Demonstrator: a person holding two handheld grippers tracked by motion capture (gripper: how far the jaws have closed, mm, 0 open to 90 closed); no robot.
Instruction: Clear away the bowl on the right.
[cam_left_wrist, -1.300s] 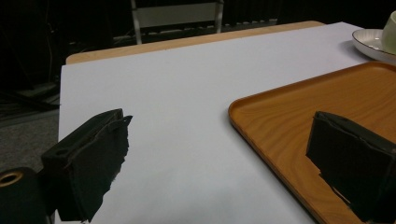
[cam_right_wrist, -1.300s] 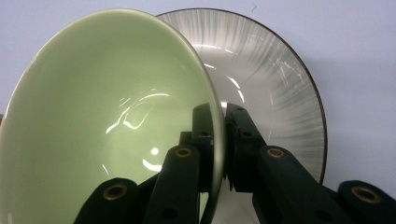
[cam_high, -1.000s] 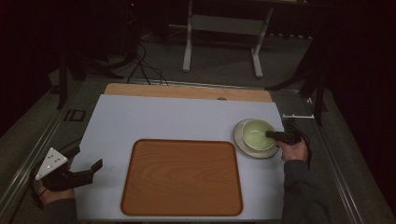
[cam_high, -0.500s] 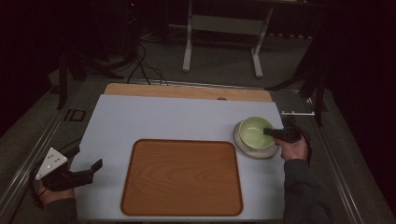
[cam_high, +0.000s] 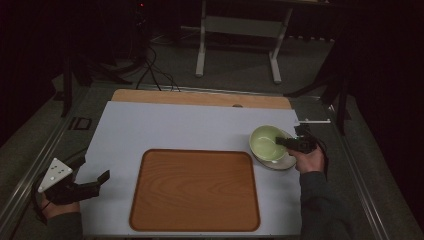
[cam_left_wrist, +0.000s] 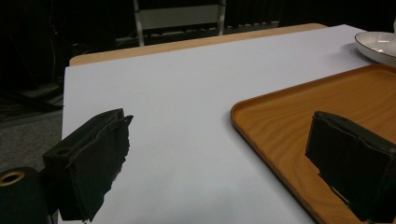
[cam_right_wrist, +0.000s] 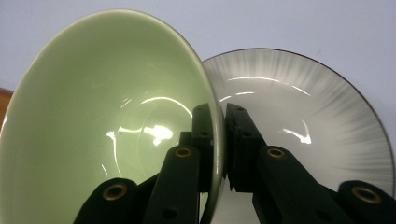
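Observation:
A pale green bowl (cam_high: 265, 142) hangs tilted just above a white plate (cam_high: 281, 163) at the table's right side. My right gripper (cam_high: 281, 143) is shut on the bowl's rim. In the right gripper view one jaw lies inside the bowl (cam_right_wrist: 102, 102) and the other outside, with the plate (cam_right_wrist: 303, 102) behind; the right gripper (cam_right_wrist: 218, 114) pinches the thin wall. A wooden tray (cam_high: 195, 190) lies bare in the middle. My left gripper (cam_high: 92, 170) rests at the table's left edge, open, nothing between its jaws. In the left gripper view the left gripper (cam_left_wrist: 222, 123) faces the tray's corner (cam_left_wrist: 299, 107).
The white tabletop (cam_high: 175, 125) has a wooden strip along its far edge. Metal rails run down both sides of the table. A stand and cables sit on the dark floor beyond. The plate's edge (cam_left_wrist: 378, 44) shows at the far right of the left gripper view.
The right gripper has lifted the green bowl up off the plate and tilted it. The left gripper has stayed where it was.

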